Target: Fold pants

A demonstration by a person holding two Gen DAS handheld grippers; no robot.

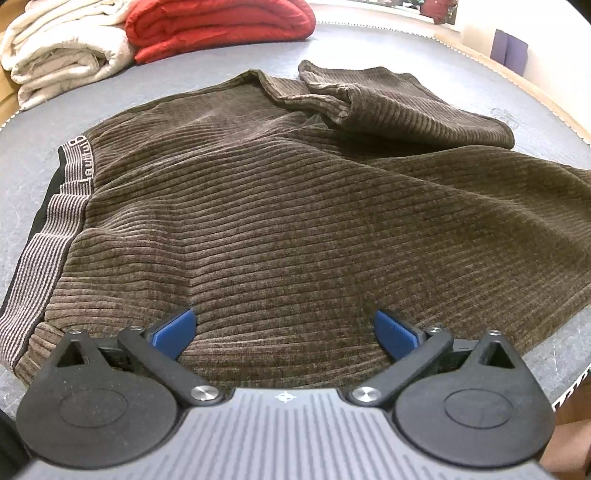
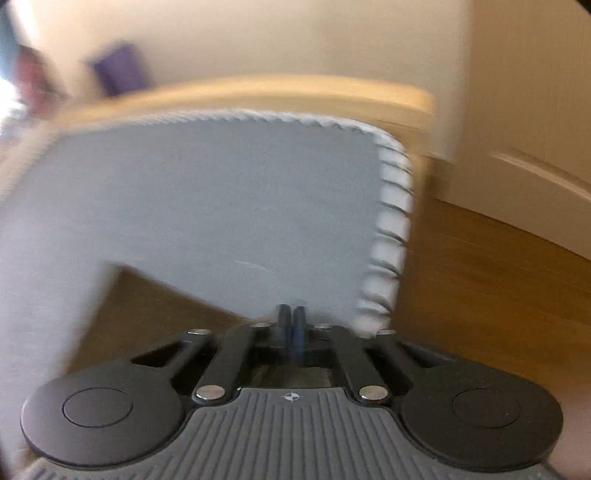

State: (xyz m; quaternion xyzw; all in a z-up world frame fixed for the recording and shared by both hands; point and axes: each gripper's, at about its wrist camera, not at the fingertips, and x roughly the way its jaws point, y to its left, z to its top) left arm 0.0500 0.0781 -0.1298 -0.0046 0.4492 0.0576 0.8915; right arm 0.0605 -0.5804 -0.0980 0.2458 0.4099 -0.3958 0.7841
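Brown corduroy pants lie spread on the grey table, with a striped waistband at the left and the legs bunched at the far right. My left gripper is open, its blue fingertips hovering just over the near edge of the pants. In the right wrist view, my right gripper is shut with nothing visible between its fingers, near the table's corner. The pants are not in that view, which is motion-blurred.
A folded white blanket and a folded red blanket lie at the table's far left. A purple box stands beyond the far right edge. Wooden floor and a white door lie right of the table.
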